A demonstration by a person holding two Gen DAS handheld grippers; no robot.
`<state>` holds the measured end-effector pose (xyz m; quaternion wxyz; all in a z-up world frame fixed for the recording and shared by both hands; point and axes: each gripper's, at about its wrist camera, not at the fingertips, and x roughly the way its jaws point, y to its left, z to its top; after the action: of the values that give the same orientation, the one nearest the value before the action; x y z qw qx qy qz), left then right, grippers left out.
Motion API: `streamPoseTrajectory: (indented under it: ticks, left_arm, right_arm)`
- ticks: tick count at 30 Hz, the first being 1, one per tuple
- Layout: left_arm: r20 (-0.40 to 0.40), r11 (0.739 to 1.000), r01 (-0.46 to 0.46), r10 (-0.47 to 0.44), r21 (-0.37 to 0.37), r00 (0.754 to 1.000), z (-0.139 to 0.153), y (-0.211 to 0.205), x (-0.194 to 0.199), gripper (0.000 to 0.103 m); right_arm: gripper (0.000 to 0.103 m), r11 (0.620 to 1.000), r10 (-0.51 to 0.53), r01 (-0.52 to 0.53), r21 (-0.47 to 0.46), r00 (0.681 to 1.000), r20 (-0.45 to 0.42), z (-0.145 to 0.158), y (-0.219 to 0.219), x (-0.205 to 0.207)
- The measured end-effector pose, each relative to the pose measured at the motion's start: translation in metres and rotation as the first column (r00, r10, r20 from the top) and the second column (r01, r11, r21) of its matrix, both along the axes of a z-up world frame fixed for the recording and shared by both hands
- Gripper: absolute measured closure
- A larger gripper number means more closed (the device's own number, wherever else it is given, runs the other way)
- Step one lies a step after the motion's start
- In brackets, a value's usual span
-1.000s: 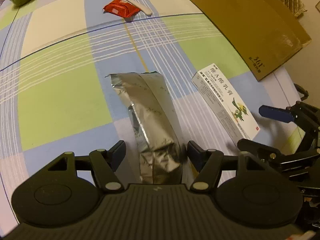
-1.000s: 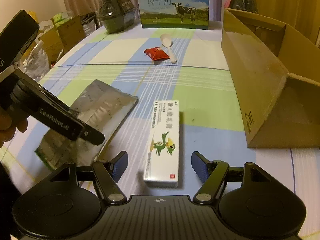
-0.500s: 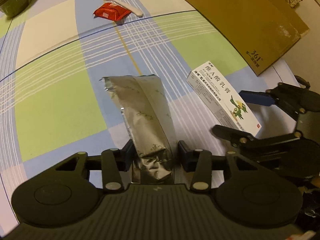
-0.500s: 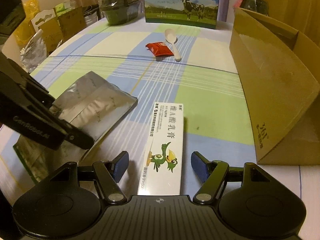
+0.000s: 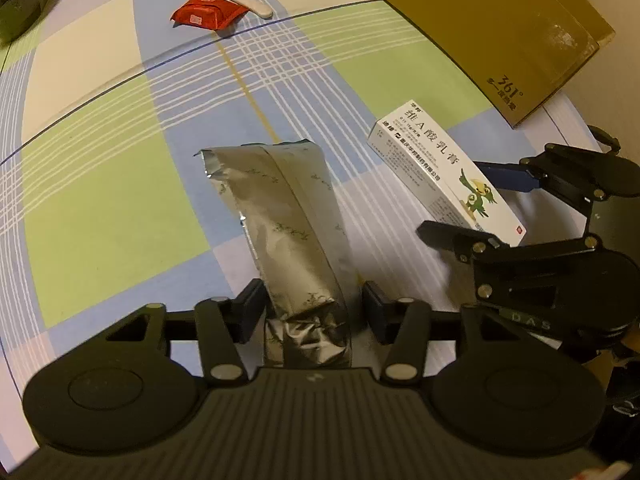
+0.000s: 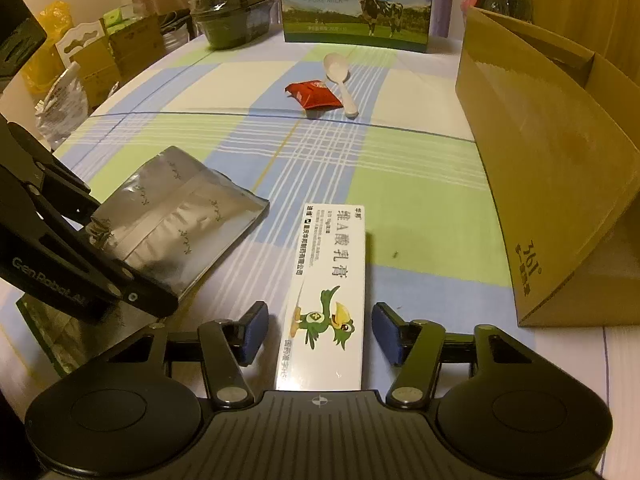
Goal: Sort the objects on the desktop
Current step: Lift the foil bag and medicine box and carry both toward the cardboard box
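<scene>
Left wrist view first: find the silver foil pouch (image 5: 296,216) lying lengthwise on the checked tablecloth (image 5: 100,200), running from centre down to 6 o'clock, crumpled near end between the pads of the left gripper (image 5: 312,312). Read that gripper as not truly clamped, having just eased apart a little, with the 9 o'clock pad against the foil and the 3 o'clock pad seemingly a sliver clear. Squeeze again until both pads bite the folded foil, low and square across the crumple, before any lift; expect slippery, springy foil, so close firmly and raise slowly. Then turn to the right wrist view and the white ointment carton (image 6: 332,280), flat on the cloth from centre to 6 o'clock, straddled by the right gripper (image 6: 320,336), which is open, jaws just now narrowing, gaps showing on both long sides. Centre over the carton, finish closing evenly on its long sides, and avoid skewing it. Keep both tools from knocking together, being near neighbours. Probably carry toward the brown cardboard box (image 6: 540,168) at 3 o'clock — and leave the red packet (image 6: 314,96) and white spoon (image 6: 340,76) at 12 o'clock for later.
</scene>
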<state>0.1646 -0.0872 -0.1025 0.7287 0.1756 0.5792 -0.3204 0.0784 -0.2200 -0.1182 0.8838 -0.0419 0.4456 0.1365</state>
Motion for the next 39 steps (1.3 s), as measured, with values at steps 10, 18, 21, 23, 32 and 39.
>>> streamPoseTrajectory:
  ticks: [10,18,21,23,32,39]
  left_arm:
    - [-0.003,0.998,-0.047,0.047,-0.032,0.999,0.006,0.012,-0.009,0.066]
    - [0.012,0.996,-0.076,0.076,-0.057,0.997,0.020,0.020,-0.022,0.067]
    - [0.018,0.994,-0.081,0.082,-0.068,0.996,0.028,0.021,-0.026,0.067]
    - [0.024,0.993,-0.083,0.085,-0.081,0.996,0.035,0.022,-0.027,0.067]
    - [0.072,0.981,-0.117,0.129,-0.154,0.989,0.077,0.013,-0.033,0.067]
    - [0.085,0.972,-0.122,0.142,-0.202,0.986,0.095,-0.004,-0.043,0.067]
  right_arm:
    - [0.068,1.000,-0.028,0.028,0.004,0.999,0.017,0.005,-0.005,-0.007]
    - [0.068,0.998,-0.051,0.049,0.051,0.998,0.048,0.028,-0.008,-0.020]
    - [0.068,0.997,-0.058,0.054,0.062,0.996,0.063,0.039,-0.010,-0.025]
    - [0.068,0.996,-0.062,0.057,0.068,0.995,0.073,0.046,-0.010,-0.028]
    - [0.068,0.991,-0.113,0.103,0.090,0.986,0.123,0.075,-0.023,-0.038]
    - [0.068,0.987,-0.141,0.127,0.101,0.979,0.150,0.090,-0.039,-0.047]
